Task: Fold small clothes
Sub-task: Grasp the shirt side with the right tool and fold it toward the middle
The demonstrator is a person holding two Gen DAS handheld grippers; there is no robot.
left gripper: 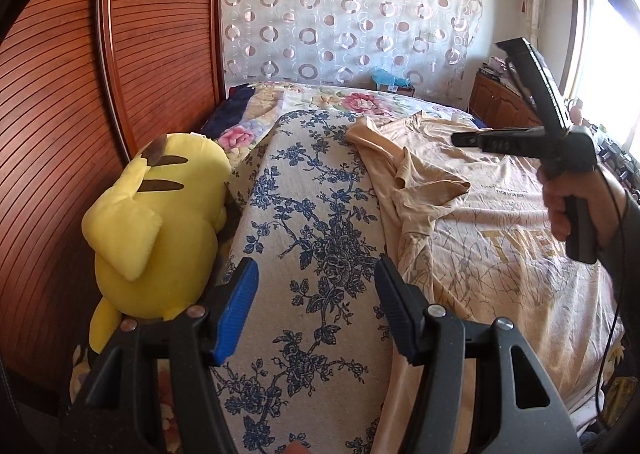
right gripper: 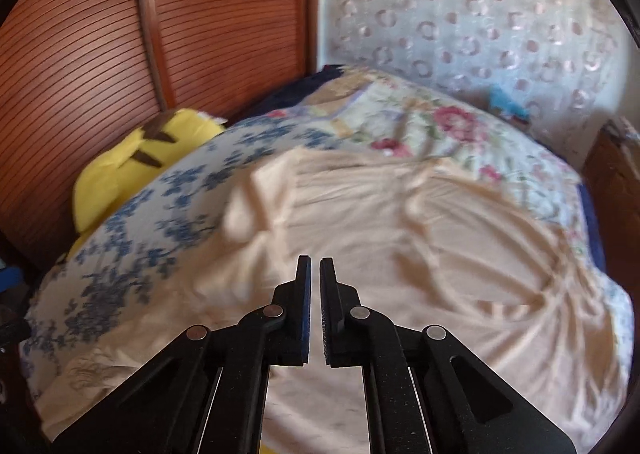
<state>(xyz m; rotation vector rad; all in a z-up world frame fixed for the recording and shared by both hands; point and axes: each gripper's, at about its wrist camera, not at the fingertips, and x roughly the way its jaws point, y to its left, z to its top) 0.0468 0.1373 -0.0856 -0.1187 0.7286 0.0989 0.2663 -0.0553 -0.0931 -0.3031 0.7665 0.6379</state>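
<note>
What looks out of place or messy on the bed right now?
The beige T-shirt isn't lying flat: one sleeve is bunched and flipped onto the body, and creases run across the fabric. A yellow plush toy sits wedged between the bed and the wooden doors.

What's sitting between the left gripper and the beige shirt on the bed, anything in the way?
Nothing visible blocks it. The left gripper hangs open over the blue floral cushion, and the beige shirt lies just to its right on the bed. The yellow plush toy sits on the opposite side, clear of that path.
</note>
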